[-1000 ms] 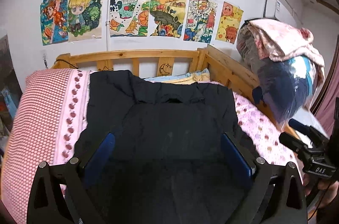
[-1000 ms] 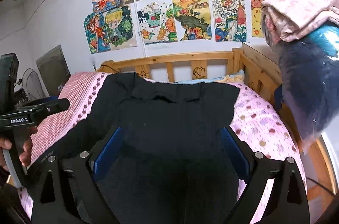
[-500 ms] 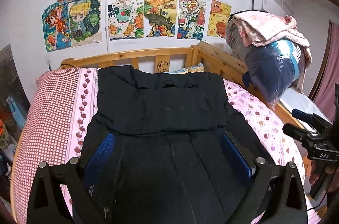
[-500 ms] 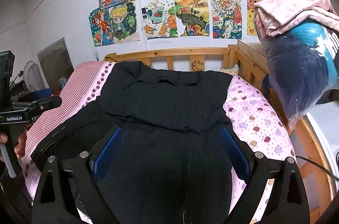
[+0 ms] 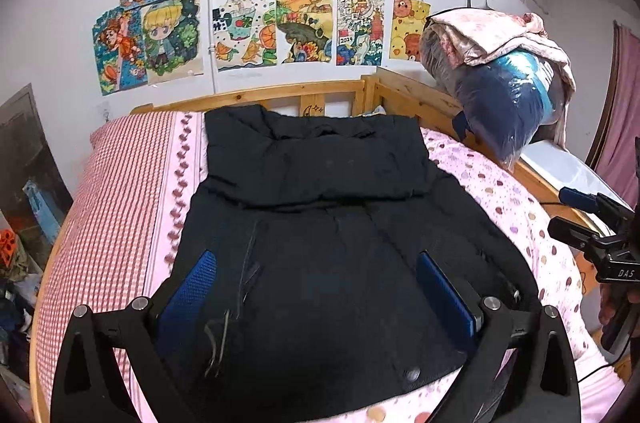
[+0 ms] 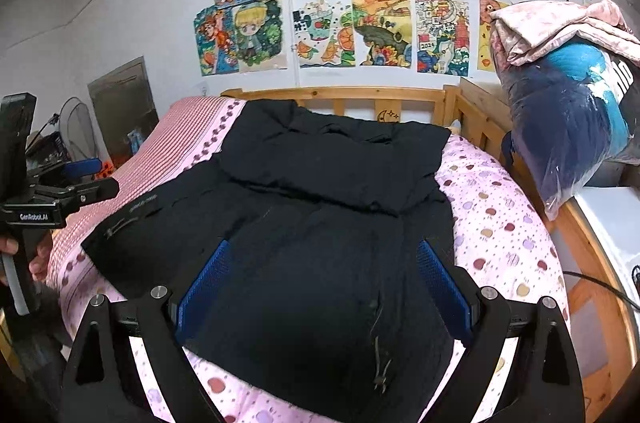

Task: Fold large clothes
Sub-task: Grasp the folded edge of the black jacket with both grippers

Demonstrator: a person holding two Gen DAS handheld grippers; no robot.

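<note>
Padded black coat (image 5: 320,223), matte and quilted, lies flat on pink dotted bedsheet (image 5: 500,191). Long axis runs 12 to 6 o'clock in both wrist views: collar end toward 12, at light wooden slatted headboard (image 5: 280,95); hem toward 6, under the cameras. A folded-over upper panel forms a rough rectangle across the far half, its lower edge a soft horizontal ridge at mid-frame. In the right wrist view a dark sleeve-like flap (image 6: 132,219) sticks out toward 9 o'clock, carrying small pale lettering too fine to read. Thin cords trail on the near fabric.

Red-and-white checked cover (image 5: 112,183) adjoins the sheet on the 9 o'clock side, fine woven grid, with a row of dark pink shapes along the seam.

Left gripper (image 5: 316,295): black angular frame, blue textured pads (image 5: 188,291), jaws spread wide, holding nothing, coat visible between them. Right gripper (image 6: 320,283): same build, jaws equally wide apart, empty, over the hem.

At 2 o'clock, glossy clear plastic bag of dark blue bedding (image 5: 504,99) sits against the side rail, with a crumpled pink floral cloth (image 5: 488,35) on top. Coloured paper drawings (image 5: 260,3) cover the white wall at 12 o'clock.
</note>
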